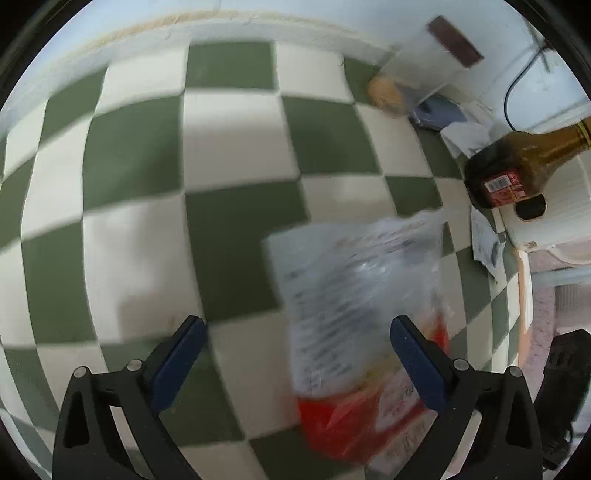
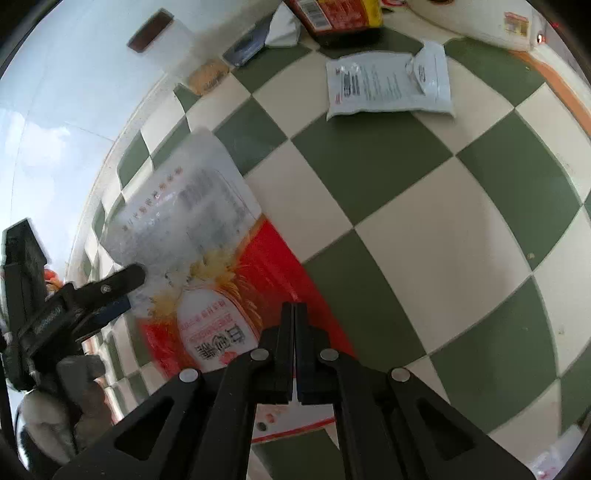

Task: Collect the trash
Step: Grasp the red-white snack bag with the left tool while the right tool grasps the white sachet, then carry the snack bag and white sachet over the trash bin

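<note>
A red and clear plastic bag [image 2: 207, 266] with printed text lies over the green and cream checkered cloth [image 2: 424, 236]. My right gripper [image 2: 294, 310] is shut on the bag's red edge. The bag shows blurred in the left wrist view [image 1: 354, 325], between the fingers of my left gripper [image 1: 295, 328], which is open with the bag near its right finger [image 1: 417, 354]. The left gripper also shows in the right wrist view [image 2: 110, 291], at the bag's left edge. A white flat packet [image 2: 391, 85] lies further off on the cloth.
A dark brown sauce bottle [image 1: 517, 170] lies at the far side, also in the right wrist view [image 2: 340, 18]. A blue item [image 1: 436, 110], crumpled white paper [image 1: 469, 136] and a yellow sponge-like item [image 2: 208, 75] sit near the wall. A black cable [image 1: 517, 85] hangs there.
</note>
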### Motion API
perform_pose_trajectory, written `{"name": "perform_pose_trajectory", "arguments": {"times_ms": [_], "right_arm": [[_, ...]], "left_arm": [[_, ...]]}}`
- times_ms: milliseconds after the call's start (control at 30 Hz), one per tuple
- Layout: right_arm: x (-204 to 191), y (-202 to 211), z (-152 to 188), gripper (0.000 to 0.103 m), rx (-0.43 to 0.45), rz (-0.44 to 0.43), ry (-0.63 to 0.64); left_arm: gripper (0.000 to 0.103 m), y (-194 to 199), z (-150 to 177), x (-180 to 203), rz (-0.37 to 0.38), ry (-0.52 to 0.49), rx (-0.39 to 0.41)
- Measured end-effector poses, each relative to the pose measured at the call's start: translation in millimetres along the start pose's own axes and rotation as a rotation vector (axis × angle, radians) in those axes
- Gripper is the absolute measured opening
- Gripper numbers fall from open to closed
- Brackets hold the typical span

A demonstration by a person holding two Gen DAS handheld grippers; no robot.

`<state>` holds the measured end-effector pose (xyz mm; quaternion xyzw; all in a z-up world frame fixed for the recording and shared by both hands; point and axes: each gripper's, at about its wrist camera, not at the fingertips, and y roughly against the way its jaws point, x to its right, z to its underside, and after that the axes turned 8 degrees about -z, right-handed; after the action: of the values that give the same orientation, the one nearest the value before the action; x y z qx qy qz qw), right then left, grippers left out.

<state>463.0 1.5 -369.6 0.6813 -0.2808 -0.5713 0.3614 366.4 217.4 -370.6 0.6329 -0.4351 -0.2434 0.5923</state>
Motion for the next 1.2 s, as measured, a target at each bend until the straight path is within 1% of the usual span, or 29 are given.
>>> {"name": "perform_pose_trajectory", "arguments": {"times_ms": [100,133,167,200,233,267,333,367,400,433,467,500,533,567,600,633,667,700,767,867,900,933,967,1000,1033,1067,1100,1167,1200], "right_arm": [[11,2,2,0.000,0.001,-0.051,-0.031],[13,3,3,0.000,0.000,-0.062,-0.038],[15,2,1,0.000,-0.001,-0.069,-0.042],[17,2,1,0.000,-0.004,-0.077,-0.049],[18,2,2,0.000,-0.006,-0.081,-0.053],[19,1,-1,0.000,-0.008,-0.082,-0.055],[22,3,0,0.000,-0.022,-0.091,-0.069],[25,5,-4,0.000,-0.027,-0.096,-0.079],[28,8,-5,0.000,-0.028,-0.093,-0.101],[32,14,-7,0.003,-0.016,-0.088,-0.118],[35,21,-12,0.007,0.006,-0.074,-0.135],[39,31,-15,0.024,0.043,-0.048,-0.148],[44,41,-21,0.047,0.088,-0.014,-0.156],[48,52,-27,0.058,0.142,0.023,-0.161],[53,62,-35,0.069,0.192,0.067,-0.167],[59,69,-44,0.070,0.228,0.103,-0.174],[63,72,-51,0.070,0.246,0.121,-0.181],[71,75,-63,0.070,0.271,0.149,-0.194],[79,74,-79,0.070,0.288,0.184,-0.203],[83,65,-106,0.070,0.303,0.257,-0.172],[82,60,-111,0.074,0.301,0.278,-0.151],[77,57,-115,0.073,0.313,0.300,-0.116],[73,51,-117,0.073,0.304,0.341,-0.081],[68,48,-117,0.058,0.307,0.380,-0.044],[63,45,-116,0.029,0.308,0.436,-0.011],[59,44,-115,0.010,0.309,0.458,0.006],[62,45,-113,0.001,0.299,0.434,0.004],[69,57,-105,0.001,0.314,0.382,-0.035],[75,71,-95,0.001,0.341,0.358,-0.056]], "left_arm": [[0.101,-4,-6,25,0.018,-0.061,0.015],[0.091,-4,-6,33,0.027,-0.073,0.020],[0.069,-4,-7,43,0.021,-0.099,0.032],[0.060,-4,-8,49,0.004,-0.123,0.041],[0.040,-3,-10,57,-0.025,-0.150,0.056],[0.028,-2,-11,62,-0.035,-0.170,0.065],[0.023,4,-15,67,-0.036,-0.183,0.080],[0.020,9,-17,69,-0.053,-0.190,0.099],[0.019,15,-18,69,-0.079,-0.196,0.126],[0.018,21,-18,69,-0.116,-0.203,0.158],[0.016,32,-20,69,-0.181,-0.212,0.213],[0.016,39,-21,69,-0.223,-0.215,0.250],[0.016,46,-23,68,-0.265,-0.216,0.284],[0.016,54,-27,67,-0.314,-0.218,0.323],[0.016,60,-30,63,-0.341,-0.220,0.341],[0.016,62,-33,63,-0.365,-0.221,0.352],[0.016,63,-39,62,-0.389,-0.221,0.360],[0.016,63,-42,60,-0.401,-0.220,0.362],[0.016,64,-49,54,-0.418,-0.205,0.359],[0.016,61,-53,57,-0.429,-0.204,0.362],[0.016,61,-54,58,-0.430,-0.207,0.365],[0.015,60,-55,62,-0.429,-0.216,0.367],[0.015,59,-53,66,-0.428,-0.223,0.371],[0.015,59,-51,69,-0.427,-0.227,0.374],[0.015,62,-48,72,-0.423,-0.235,0.378],[0.014,68,-45,75,-0.413,-0.241,0.382],[0.014,72,-44,78,-0.403,-0.245,0.386],[0.012,84,-38,84,-0.378,-0.257,0.403],[0.012,93,-34,90,-0.359,-0.265,0.412]]}}
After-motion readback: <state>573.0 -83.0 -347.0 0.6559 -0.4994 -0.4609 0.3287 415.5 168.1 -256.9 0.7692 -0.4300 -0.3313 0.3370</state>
